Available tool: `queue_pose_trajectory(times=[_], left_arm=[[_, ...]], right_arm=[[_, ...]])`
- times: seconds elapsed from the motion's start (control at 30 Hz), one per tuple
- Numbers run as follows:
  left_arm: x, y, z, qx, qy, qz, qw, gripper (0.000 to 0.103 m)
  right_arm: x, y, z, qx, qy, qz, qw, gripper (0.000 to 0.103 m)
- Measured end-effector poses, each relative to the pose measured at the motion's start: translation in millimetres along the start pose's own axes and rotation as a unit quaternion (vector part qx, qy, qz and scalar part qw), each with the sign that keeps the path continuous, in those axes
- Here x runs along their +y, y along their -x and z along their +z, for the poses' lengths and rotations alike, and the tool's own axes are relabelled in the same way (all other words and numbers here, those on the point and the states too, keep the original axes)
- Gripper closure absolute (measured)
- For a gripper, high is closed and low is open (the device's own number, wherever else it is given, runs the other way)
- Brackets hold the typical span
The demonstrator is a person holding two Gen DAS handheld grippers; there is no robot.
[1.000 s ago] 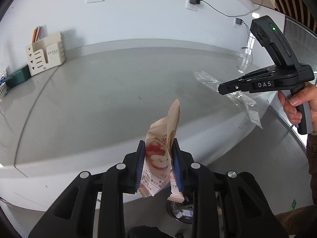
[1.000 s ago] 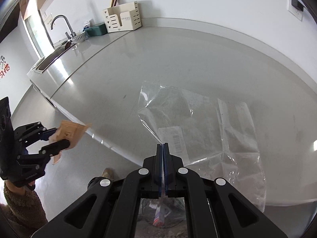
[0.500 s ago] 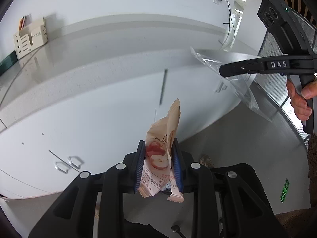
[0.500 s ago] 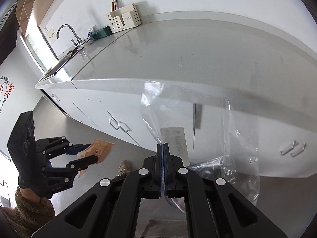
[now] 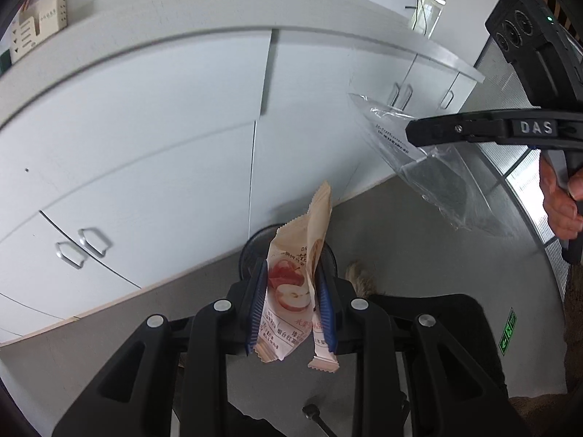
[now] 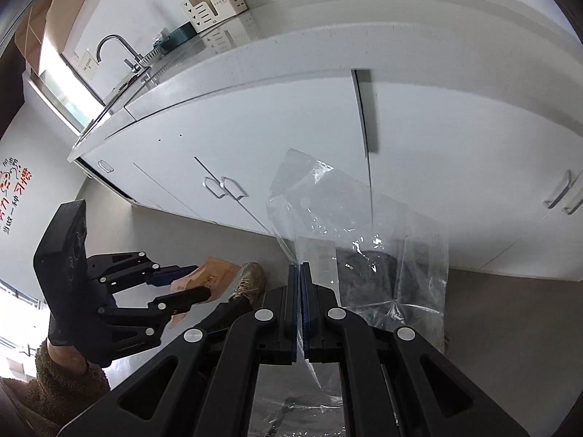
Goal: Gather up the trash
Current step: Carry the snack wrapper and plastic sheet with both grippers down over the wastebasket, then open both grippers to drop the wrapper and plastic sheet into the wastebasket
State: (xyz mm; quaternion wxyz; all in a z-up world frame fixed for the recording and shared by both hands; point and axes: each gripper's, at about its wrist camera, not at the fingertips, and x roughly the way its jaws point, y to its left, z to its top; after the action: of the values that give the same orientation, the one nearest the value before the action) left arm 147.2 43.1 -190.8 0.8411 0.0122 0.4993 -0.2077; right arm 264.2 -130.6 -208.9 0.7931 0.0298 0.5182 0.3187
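My left gripper (image 5: 291, 273) is shut on a beige snack wrapper (image 5: 295, 273) with an apple picture, held upright over a dark round bin (image 5: 255, 247) on the floor. The wrapper (image 6: 204, 278) and left gripper (image 6: 186, 284) also show in the right wrist view at lower left. My right gripper (image 6: 299, 273) is shut on a clear plastic bag (image 6: 364, 240) that hangs open in front of the cabinets. In the left wrist view the right gripper (image 5: 415, 133) holds the bag (image 5: 437, 178) at upper right.
White cabinet doors (image 5: 145, 145) with metal handles (image 5: 83, 245) stand ahead, under the grey countertop (image 6: 291, 36). A sink faucet (image 6: 116, 47) and a desk organiser (image 6: 215, 7) sit on the counter. A shoe (image 6: 251, 280) rests on the grey floor (image 5: 419, 262).
Both grippers have dropped from counter height to below the counter edge, facing cabinets and floor. The wrapper and the bag stay held. The bin has come into view under the wrapper.
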Motion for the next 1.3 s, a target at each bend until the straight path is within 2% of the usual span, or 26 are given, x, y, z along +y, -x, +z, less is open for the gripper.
queue_pose_trajectory(times=[0.13, 0.3, 0.43, 0.57, 0.67, 0.73, 0.8, 0.9, 0.97, 1.03, 1.13, 1.27, 1.3], left_arm=[[5.2, -48.8, 1.2, 0.037, 0.001, -0.012, 0.9992, 0.076], [22.8, -142.9, 8.7, 0.111, -0.010, -0.024, 0.9934, 0.076], [36.8, -220.5, 4.2, 0.162, -0.009, -0.037, 0.9860, 0.076], [41.3, -285.2, -9.3, 0.204, -0.015, -0.046, 0.9778, 0.076], [36.8, -320.2, -18.6, 0.232, -0.027, -0.042, 0.9715, 0.076], [31.4, -333.0, -19.2, 0.238, -0.035, -0.035, 0.9699, 0.076], [26.0, -341.3, -19.5, 0.237, -0.046, -0.040, 0.9695, 0.076], [21.6, -345.3, -25.4, 0.249, -0.063, -0.031, 0.9660, 0.076], [22.3, -350.2, -31.0, 0.252, -0.051, -0.043, 0.9653, 0.075], [28.4, -353.2, -33.0, 0.254, -0.050, -0.030, 0.9655, 0.075], [30.6, -359.1, -32.3, 0.253, -0.039, -0.038, 0.9660, 0.075], [29.2, -358.4, -31.9, 0.248, -0.038, -0.042, 0.9670, 0.071], [29.3, -359.6, -31.8, 0.247, -0.038, -0.043, 0.9674, 0.068]], right_arm=[[-25.2, -38.8, -7.8, 0.013, -0.015, 0.033, 0.999, 0.096], [-83.8, -110.1, -10.3, 0.026, -0.070, 0.066, 0.995, 0.096], [-125.5, -169.1, -15.6, 0.042, -0.098, 0.071, 0.992, 0.096], [-157.3, -223.7, -29.1, 0.072, -0.111, 0.047, 0.990, 0.095], [-162.8, -250.4, -34.6, 0.108, -0.077, -0.017, 0.991, 0.094], [-162.9, -258.2, -34.7, 0.109, -0.067, -0.046, 0.991, 0.094], [-165.2, -264.7, -37.4, 0.112, -0.067, -0.032, 0.991, 0.094], [-171.0, -272.6, -41.2, 0.122, -0.061, -0.034, 0.990, 0.093], [-174.7, -276.7, -41.9, 0.123, -0.078, -0.021, 0.989, 0.093], [-180.2, -280.5, -41.4, 0.125, -0.080, -0.018, 0.989, 0.093], [-184.5, -286.3, -40.8, 0.125, -0.088, -0.003, 0.988, 0.092], [-190.9, -281.1, -46.5, 0.122, -0.084, 0.004, 0.989, 0.083], [-192.0, -280.1, -47.3, 0.120, -0.086, 0.008, 0.989, 0.077]])
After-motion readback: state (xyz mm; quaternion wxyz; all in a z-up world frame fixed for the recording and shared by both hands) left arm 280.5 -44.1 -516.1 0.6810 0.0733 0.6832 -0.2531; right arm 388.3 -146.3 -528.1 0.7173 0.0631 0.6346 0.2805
